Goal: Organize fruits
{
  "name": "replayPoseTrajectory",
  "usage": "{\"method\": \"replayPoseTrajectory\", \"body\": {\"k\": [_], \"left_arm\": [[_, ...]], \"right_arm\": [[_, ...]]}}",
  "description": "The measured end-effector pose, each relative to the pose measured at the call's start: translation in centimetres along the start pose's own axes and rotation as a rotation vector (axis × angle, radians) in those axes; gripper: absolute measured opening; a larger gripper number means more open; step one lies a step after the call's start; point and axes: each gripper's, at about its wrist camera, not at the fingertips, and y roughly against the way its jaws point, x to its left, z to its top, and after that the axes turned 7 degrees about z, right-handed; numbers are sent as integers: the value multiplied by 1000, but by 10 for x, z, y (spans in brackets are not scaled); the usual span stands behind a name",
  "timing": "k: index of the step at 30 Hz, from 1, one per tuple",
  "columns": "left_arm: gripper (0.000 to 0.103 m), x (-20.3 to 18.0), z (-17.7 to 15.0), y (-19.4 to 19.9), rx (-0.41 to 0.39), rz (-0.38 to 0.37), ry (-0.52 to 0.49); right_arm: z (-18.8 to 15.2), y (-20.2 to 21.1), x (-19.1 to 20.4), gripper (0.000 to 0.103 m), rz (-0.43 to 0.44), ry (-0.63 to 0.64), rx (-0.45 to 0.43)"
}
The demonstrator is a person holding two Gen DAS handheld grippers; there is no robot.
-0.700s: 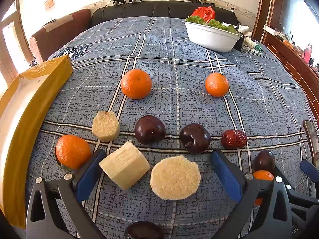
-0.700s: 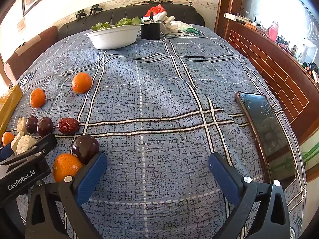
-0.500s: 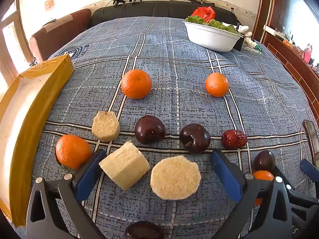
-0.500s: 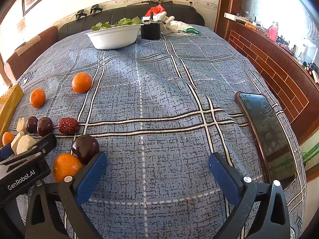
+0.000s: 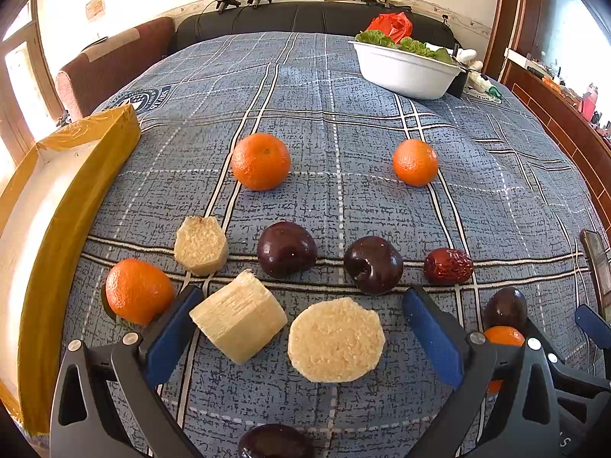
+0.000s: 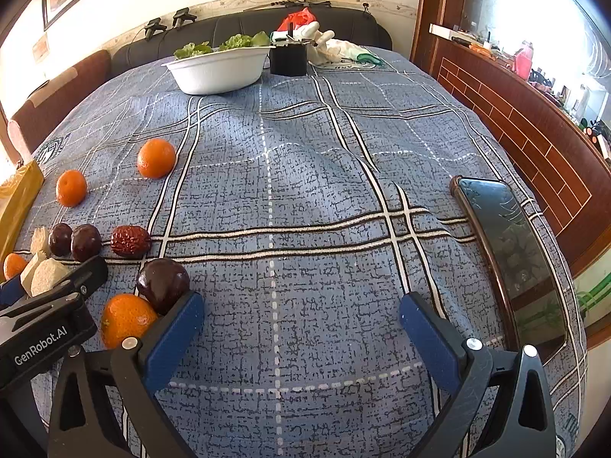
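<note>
You are looking down at a table covered in a blue checked cloth, with fruit scattered across its near left part. At the far left lies a shallow yellow box, its inside pale and bare. Just beside it sits an orange, and next to that your left gripper hangs with its blue fingers spread wide, clenched on nothing. Two pale cut sugarcane chunks rest on the cloth between those fingers, untouched, and a third chunk lies just beyond. Farther on sit two oranges well apart, and nearer you two dark plums side by side, then a wrinkled red date. Moving right, another plum touches another orange just outside the left finger of your right gripper, which is also fully released over bare cloth. At the far end stands a white bowl of greens beside a black container. At the right edge lies a dark phone.
</note>
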Motion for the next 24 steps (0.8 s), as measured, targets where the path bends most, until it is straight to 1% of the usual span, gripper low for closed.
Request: {"method": "replayPoseTrajectory", "body": {"k": [24], "left_arm": [[103,0,0,0,0,0,0]], "right_arm": [[-1,1,0,103,1,0,-2]]}}
